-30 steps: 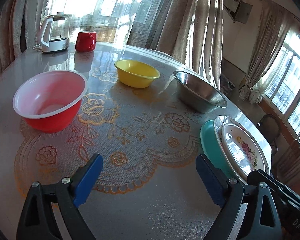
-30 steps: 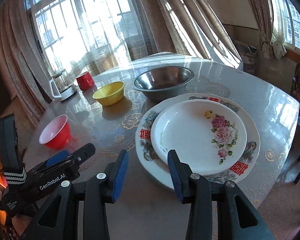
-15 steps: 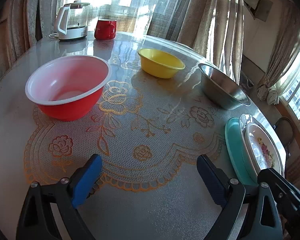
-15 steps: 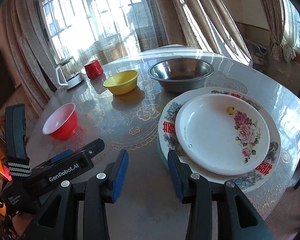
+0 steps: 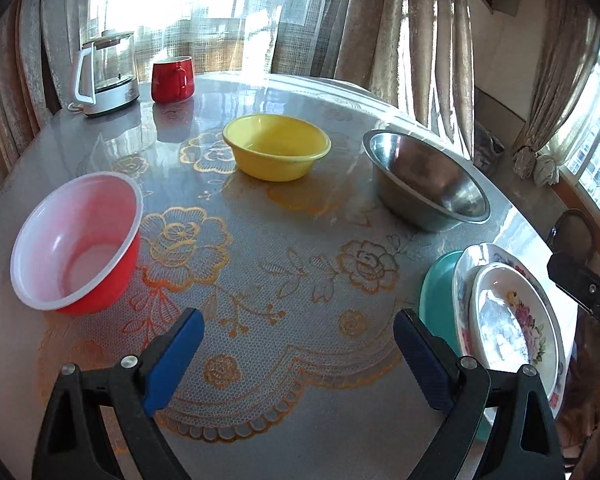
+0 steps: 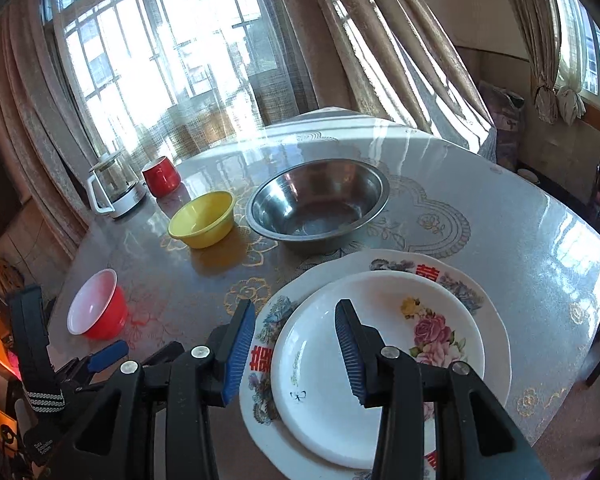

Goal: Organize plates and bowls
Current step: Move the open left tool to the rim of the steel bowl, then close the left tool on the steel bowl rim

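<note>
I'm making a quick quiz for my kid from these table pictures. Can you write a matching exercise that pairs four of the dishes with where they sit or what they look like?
Things:
1. red bowl
2. yellow bowl
3. steel bowl
4. small rose plate

Descriptions:
A. stacked on a larger patterned plate
B. white inside, nearest the left gripper
C. shiny metal, just beyond the plates
D. between the other two bowls, in front of the red mug

Pairs: 1-B, 2-D, 3-C, 4-A
</note>
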`<state>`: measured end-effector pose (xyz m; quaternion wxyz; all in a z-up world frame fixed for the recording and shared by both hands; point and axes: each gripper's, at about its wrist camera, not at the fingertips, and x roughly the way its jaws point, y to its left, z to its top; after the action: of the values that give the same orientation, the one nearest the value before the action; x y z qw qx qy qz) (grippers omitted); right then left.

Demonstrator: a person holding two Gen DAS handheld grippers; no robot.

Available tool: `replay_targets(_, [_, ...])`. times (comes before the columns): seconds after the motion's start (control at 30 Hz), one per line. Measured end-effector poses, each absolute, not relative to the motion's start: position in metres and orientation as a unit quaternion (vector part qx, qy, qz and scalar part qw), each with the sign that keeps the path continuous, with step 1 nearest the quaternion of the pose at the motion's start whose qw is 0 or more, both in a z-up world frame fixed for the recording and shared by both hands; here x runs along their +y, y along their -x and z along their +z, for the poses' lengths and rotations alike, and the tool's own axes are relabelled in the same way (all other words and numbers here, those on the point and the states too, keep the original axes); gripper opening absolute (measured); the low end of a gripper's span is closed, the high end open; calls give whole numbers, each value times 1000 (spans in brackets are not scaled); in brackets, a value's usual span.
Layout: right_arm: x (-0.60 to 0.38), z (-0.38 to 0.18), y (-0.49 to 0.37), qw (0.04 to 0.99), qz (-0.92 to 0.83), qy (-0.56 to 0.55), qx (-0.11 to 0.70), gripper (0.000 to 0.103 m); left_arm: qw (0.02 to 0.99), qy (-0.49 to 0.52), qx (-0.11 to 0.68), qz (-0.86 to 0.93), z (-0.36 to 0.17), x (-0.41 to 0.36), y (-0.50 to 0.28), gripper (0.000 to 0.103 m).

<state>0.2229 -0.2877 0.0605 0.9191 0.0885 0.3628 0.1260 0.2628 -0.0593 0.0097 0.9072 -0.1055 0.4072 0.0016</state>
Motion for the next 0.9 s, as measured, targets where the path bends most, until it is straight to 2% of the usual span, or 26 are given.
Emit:
replay_targets(0.1, [-304,62,-248,920,110,-88,367,47,909,103,405,-8,20,-69,-283,96])
replay_targets(0.57, [-342,33,-364,882,86,-154,437,47,902,112,417,-10,31,-96,-388,96])
replay_targets(0.77, [-336,16,-386,867,93,-156,464,47,896,79,435,-33,14,-112,-408,83])
replay_targets(0.9, [-333,5,-396,854,104,-167,482,47,897,76,434,-43,9,-115,-414,81])
